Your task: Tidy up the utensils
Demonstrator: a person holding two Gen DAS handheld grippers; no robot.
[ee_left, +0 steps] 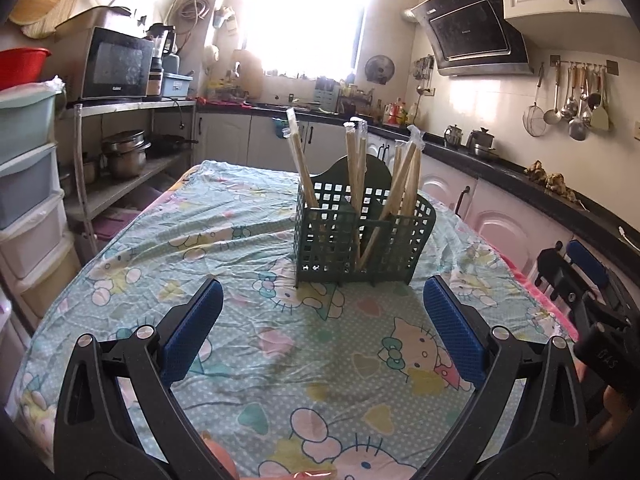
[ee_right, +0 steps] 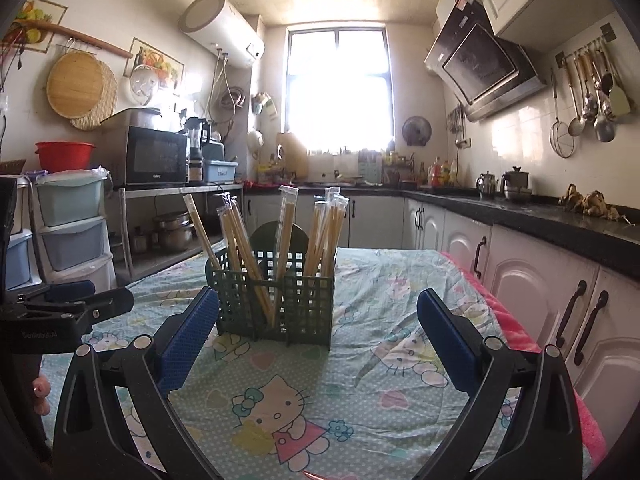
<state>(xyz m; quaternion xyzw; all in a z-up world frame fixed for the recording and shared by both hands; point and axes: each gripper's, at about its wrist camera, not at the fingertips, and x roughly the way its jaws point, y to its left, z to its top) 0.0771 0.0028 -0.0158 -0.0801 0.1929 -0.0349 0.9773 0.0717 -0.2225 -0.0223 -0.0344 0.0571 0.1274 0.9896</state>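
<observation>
Both my grippers, left (ee_left: 322, 320) and right (ee_right: 318, 332), gape empty; bumping the light basket (ee_left: 360, 236) could tip its wrapped chopsticks (ee_left: 354, 160).

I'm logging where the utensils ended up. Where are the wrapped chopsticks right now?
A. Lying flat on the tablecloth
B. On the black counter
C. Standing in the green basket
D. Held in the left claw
C: the wrapped chopsticks stand leaning inside the green basket on the tablecloth, while the left claw and right claw are both open and hold nothing.
</observation>
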